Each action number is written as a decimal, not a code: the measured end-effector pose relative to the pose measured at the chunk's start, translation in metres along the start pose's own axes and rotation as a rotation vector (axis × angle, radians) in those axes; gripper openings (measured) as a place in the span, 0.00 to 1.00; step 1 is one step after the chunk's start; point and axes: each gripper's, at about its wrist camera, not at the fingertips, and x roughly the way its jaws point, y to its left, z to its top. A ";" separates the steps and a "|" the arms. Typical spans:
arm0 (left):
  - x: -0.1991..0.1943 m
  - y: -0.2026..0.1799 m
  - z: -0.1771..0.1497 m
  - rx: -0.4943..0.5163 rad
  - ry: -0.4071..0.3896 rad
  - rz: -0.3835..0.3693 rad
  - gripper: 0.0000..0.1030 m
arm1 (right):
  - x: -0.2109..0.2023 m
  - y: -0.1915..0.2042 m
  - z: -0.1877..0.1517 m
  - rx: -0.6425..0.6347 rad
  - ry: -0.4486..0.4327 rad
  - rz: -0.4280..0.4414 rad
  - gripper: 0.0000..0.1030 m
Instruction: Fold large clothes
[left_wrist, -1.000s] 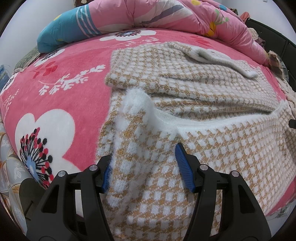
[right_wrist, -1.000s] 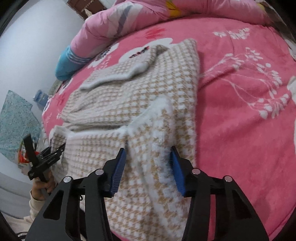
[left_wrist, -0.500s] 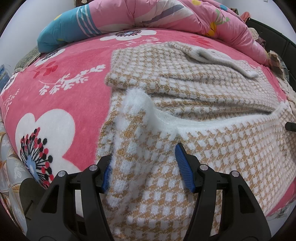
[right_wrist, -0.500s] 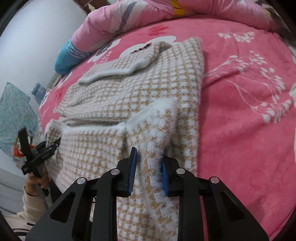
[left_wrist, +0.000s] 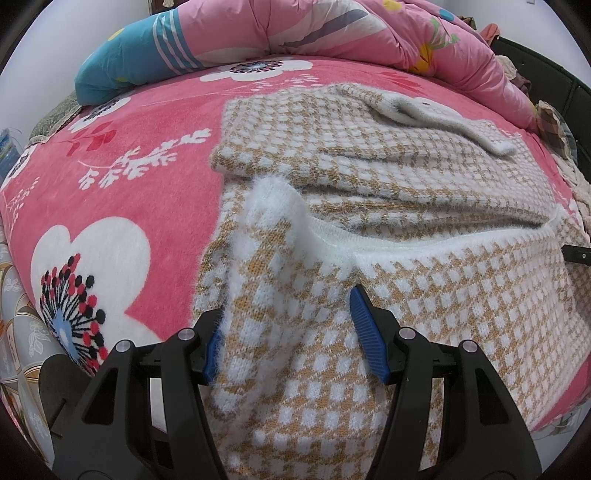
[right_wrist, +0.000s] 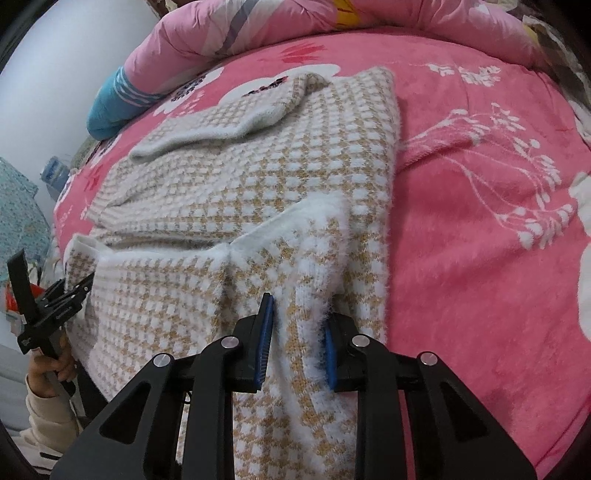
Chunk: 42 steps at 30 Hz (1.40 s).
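Observation:
A fluffy tan-and-white checked sweater (left_wrist: 369, 177) lies on the bed with both sleeves folded across its body. Its lower part hangs over the near edge. My left gripper (left_wrist: 287, 302) stands open over the hem's left corner. A bunch of knit rises between its blue pads without being pinched. In the right wrist view the sweater (right_wrist: 258, 177) fills the middle, and my right gripper (right_wrist: 297, 310) is shut on a fold at the hem's right corner. The left gripper (right_wrist: 79, 290) shows far left, in a person's hand (right_wrist: 48, 369).
A pink flowered bed cover (left_wrist: 110, 184) lies under the sweater, with bare cover to its right (right_wrist: 480, 221). A rolled pink-and-blue quilt (left_wrist: 332, 33) runs along the far side. Dark furniture (left_wrist: 554, 85) stands at the far right. The bed's near edge drops away below both grippers.
The right gripper's jaws came together on the fold of sweater that stood loosely between them, and the gripper tilted slightly. The left gripper and its corner look the same.

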 end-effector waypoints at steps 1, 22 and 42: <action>0.000 0.000 0.000 0.000 0.000 0.000 0.56 | 0.000 0.001 0.000 -0.001 0.000 -0.003 0.23; 0.000 -0.001 -0.001 -0.001 -0.001 0.002 0.56 | 0.009 0.010 0.002 -0.021 0.001 -0.043 0.23; -0.010 -0.005 0.000 0.008 -0.041 0.020 0.43 | -0.009 0.035 -0.006 -0.113 -0.082 -0.166 0.12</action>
